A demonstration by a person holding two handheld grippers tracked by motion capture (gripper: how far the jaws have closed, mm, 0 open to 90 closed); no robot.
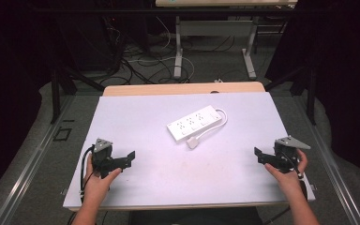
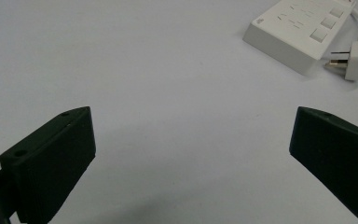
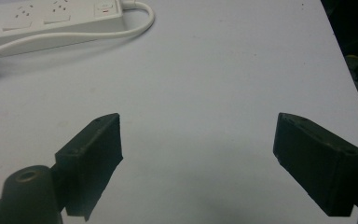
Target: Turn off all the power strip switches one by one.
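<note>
A white power strip (image 1: 193, 123) lies slantwise in the middle of the white table (image 1: 145, 117), its cable (image 1: 218, 123) looping round to a white plug (image 1: 193, 143) lying beside its near side. The strip (image 2: 300, 30) and plug (image 2: 354, 55) sit at the top right of the left gripper view; strip (image 3: 46, 16) and cable (image 3: 135, 28) sit at the top left of the right gripper view. My left gripper (image 1: 130, 158) rests at the front left, open, nothing between its jaws. At the front right my right gripper (image 1: 258, 153) is open and holds nothing too.
A wooden strip (image 1: 183, 88) borders the table's far edge. Behind it are desk legs (image 1: 178, 47) and tangled cables (image 1: 140, 61) on the floor. Metal rails (image 1: 33, 159) run along both sides of the table.
</note>
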